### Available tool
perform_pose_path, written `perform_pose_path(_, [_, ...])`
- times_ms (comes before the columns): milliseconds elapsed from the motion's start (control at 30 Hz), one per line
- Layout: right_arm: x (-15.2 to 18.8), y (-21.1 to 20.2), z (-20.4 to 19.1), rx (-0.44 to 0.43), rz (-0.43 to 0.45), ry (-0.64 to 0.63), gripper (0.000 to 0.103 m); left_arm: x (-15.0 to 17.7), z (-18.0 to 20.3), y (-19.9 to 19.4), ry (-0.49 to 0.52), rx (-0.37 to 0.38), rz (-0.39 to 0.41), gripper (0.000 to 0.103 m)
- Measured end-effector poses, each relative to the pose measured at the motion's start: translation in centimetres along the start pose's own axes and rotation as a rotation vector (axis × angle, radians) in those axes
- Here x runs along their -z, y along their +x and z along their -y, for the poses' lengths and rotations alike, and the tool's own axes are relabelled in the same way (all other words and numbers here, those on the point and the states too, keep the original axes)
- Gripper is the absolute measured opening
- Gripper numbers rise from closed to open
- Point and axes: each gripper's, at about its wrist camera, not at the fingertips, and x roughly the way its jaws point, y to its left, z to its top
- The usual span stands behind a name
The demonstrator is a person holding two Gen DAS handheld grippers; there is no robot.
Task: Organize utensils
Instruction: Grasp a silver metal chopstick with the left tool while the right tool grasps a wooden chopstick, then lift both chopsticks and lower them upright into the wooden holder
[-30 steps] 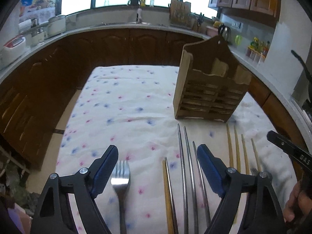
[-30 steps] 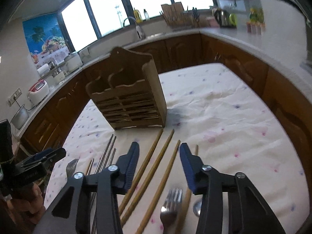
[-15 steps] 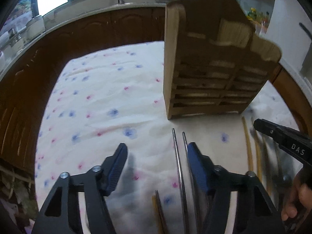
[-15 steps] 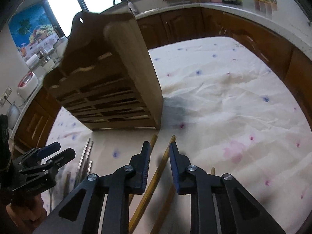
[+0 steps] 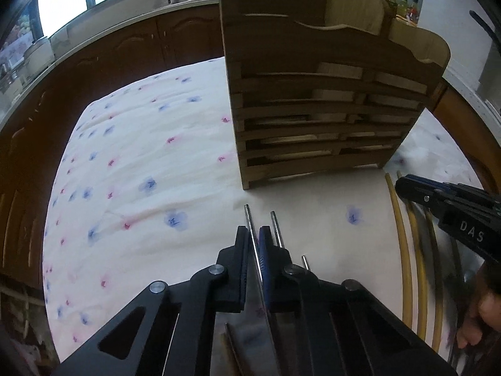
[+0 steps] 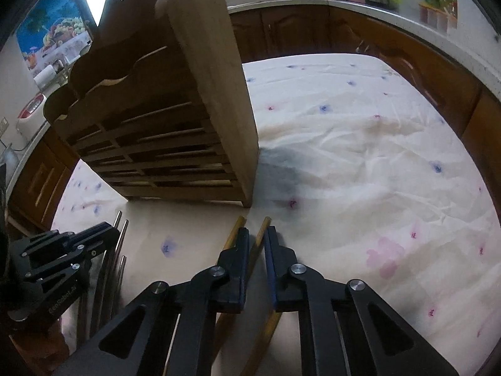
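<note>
Closed since before: left gripper (image 5: 254,235) now clamped on metal chopstick (image 5: 249,222), right gripper (image 6: 257,237) on wooden chopstick (image 6: 261,232), near wooden holder (image 6: 162,119)

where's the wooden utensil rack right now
The slatted wooden utensil rack stands upright on the floral tablecloth, just beyond the tips of the metal chopsticks and the wooden chopsticks.

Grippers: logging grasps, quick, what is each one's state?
Left gripper: shut on a thin metal chopstick.
Right gripper: shut on a yellow wooden chopstick.
</note>
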Motion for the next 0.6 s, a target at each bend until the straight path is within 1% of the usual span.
perform_pose_path(67, [0.1,-0.4,0.5,-0.043,0.005,0.037,0.007,0.0,-0.2,0.0,-0.017,0.022,0.004,0.004])
perform_pose_path(133, [0.2,-1.3,0.3,-0.067,0.030,0.049,0.006,0.1,-0.6,-0.7,-0.044,0.065,0.013,0.004])
perform_pose_path(233, [0.2,-3.1,-0.3,-0.105,0.069,0.051,0.006,0.4,-0.9,-2.3,-0.056,0.084,0.052,0.004])
perform_pose_path(400, [0.3,-6.5,-1.2,-0.150,0.125,0.047,0.005,1.4,-1.3,-6.5,-0.087,0.147,0.127,0.004])
perform_pose_path(600, [0.4,-10.7,-2.3,-0.192,0.204,0.027,0.005,3.1,-2.1,-12.2,-0.101,0.185,0.227,0.003])
